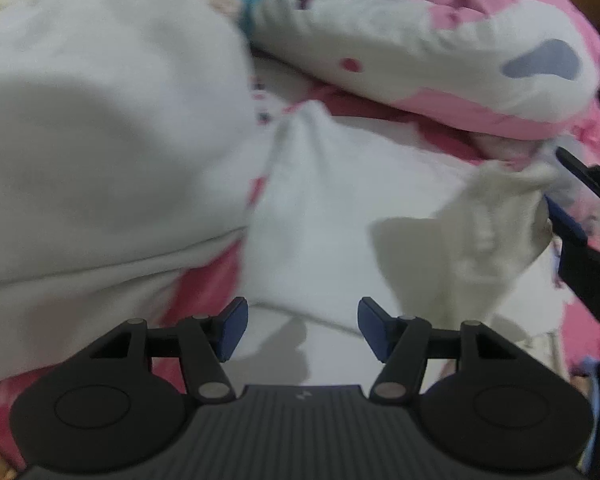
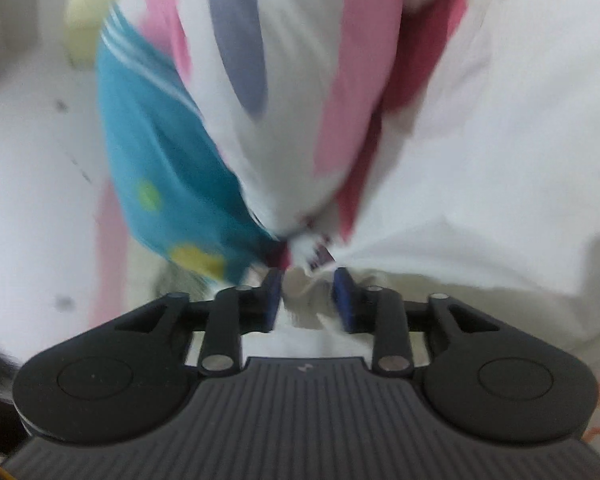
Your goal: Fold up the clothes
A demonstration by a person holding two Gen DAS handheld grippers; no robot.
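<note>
The right gripper (image 2: 306, 296) is clenched on a bunched corner of the white soft cotton garment (image 1: 340, 208), and in the left wrist view this corner is lifted at the right side while the rest of the garment lies spread on the pink bed cover (image 1: 204, 288). The left gripper (image 1: 302, 328) hangs released above the near edge of the garment, its jaws wide apart and nothing between them. The risk, in my judgement, is that the pinch is small – only a little cloth is between the pads, so a quick pull may let it slip. The large white bundle of fabric (image 1: 100, 140) at the left and the pink and white patterned pillow (image 1: 440, 48) behind lie close – they may catch the fold.
</note>
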